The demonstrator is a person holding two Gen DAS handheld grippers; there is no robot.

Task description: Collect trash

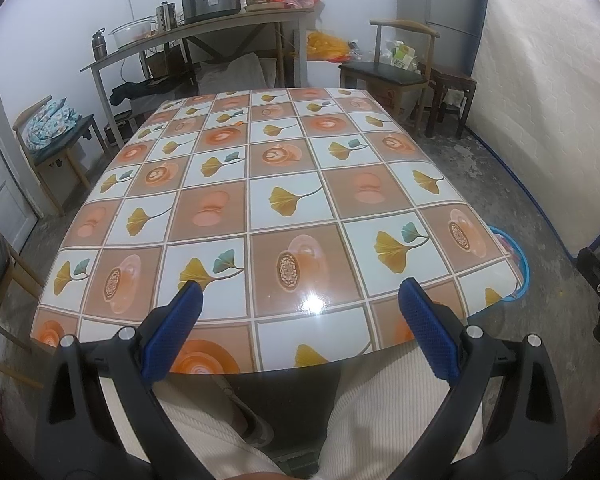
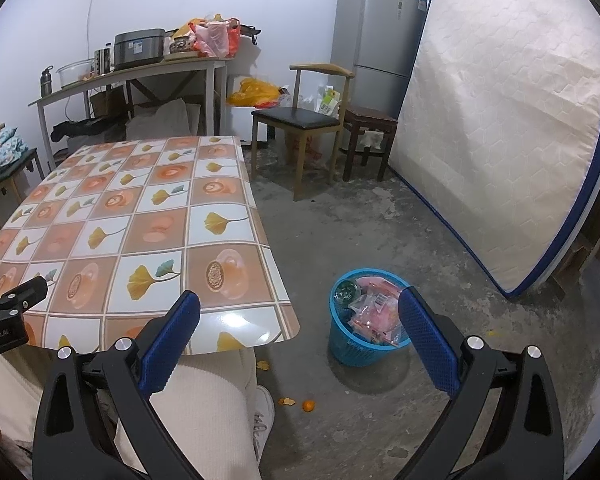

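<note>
1. While the person sits at the desk (image 1: 284, 184), both tongs hang released and grasp nothing: the left tongs (image 1: 300, 320) over the near desk edge, the right tongs (image 2: 300, 332) out past the desk corner toward the floor.
2. Nothing I would call trash shows on the desk top.
3. Wrappers (image 2: 376, 308) already fill the blue bin (image 2: 360, 344), which stands on the floor just beside the desk's right corner.
4. Orange peel bits (image 2: 286, 401) and a small orange piece (image 2: 309, 405) lie on the floor near the shoe, between desk and bin.
5. My guess: nearly done, with only those floor scraps left.
</note>
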